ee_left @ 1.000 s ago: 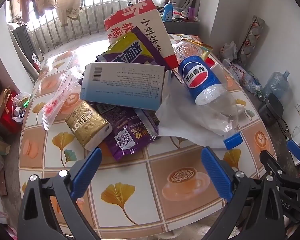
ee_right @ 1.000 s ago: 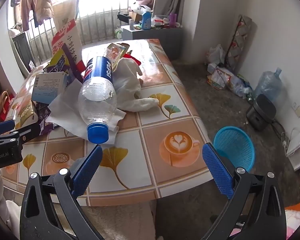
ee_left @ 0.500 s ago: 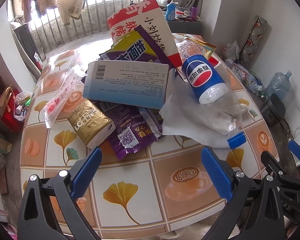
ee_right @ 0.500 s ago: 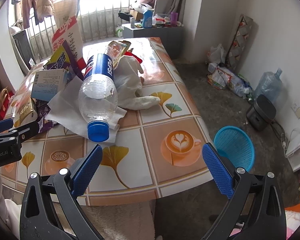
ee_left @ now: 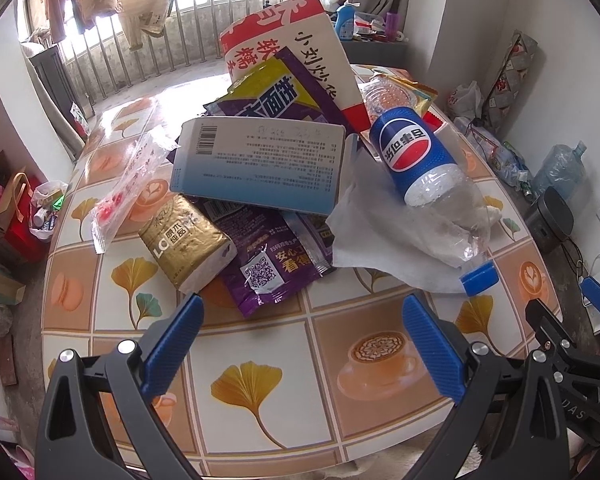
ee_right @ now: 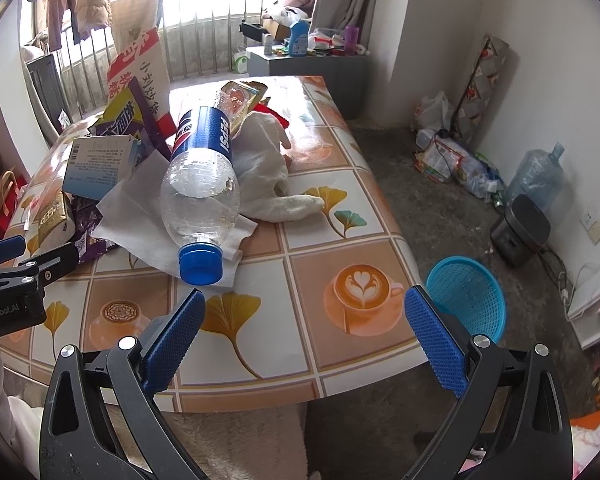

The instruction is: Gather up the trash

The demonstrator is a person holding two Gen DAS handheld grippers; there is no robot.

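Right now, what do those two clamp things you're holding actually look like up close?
Both look alike. The left gripper and right gripper each have two black skeletal plastic arms with cut-out holes and silver screw heads, ending in fingers covered by blue ribbed pads. Seen side-on from the right wrist view, the left one carries white lettering, "GenRobot.AI". No cables or sleeves show.

Left claw (ee_left: 300,344) and right claw (ee_right: 304,332) both hover side by side, fingers spread wide.
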